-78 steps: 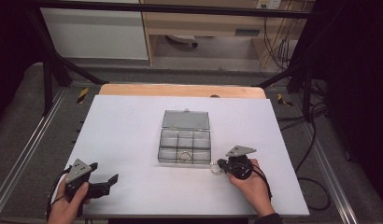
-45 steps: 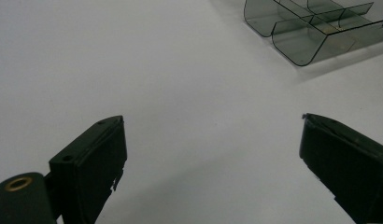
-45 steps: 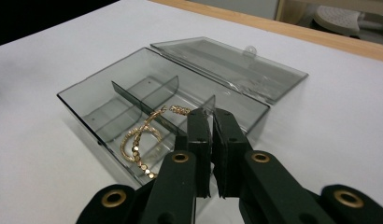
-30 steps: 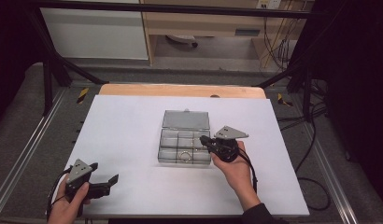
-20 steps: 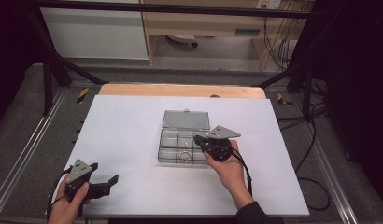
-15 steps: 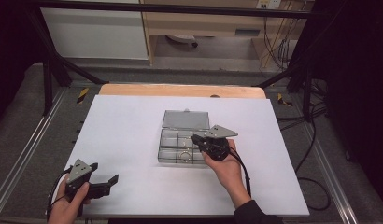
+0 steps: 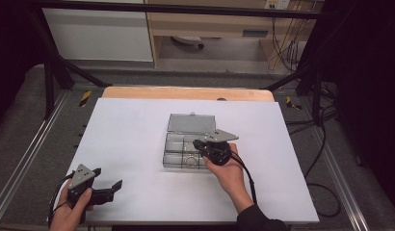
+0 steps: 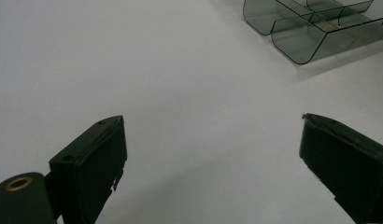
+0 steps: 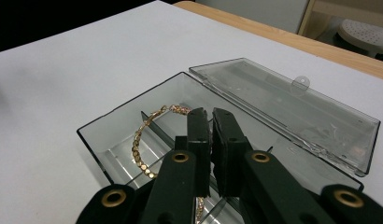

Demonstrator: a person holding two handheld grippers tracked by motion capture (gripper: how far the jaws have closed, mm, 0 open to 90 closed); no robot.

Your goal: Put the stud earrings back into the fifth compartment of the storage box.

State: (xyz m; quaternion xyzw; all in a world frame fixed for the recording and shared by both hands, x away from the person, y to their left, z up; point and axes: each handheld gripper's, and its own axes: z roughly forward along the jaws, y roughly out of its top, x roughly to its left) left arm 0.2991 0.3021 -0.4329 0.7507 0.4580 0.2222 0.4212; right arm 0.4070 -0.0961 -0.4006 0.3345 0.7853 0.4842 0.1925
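Here the right tool [image 9: 210, 114] pinches a gold, beaded bracelet [image 9: 142, 149] over the clear box [image 9: 101, 135].

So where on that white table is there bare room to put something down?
Plenty: the white tabletop is bare from its left edge to the clear plastic compartment box, and again between the box's open lid and the wooden far edge. It is crowded at the box, where the right gripper holds a gold bracelet.

A white table [image 7: 138, 144] (wooden strip [image 7: 186, 93] along its far edge) stands before a pale cabinet [image 7: 99, 33].
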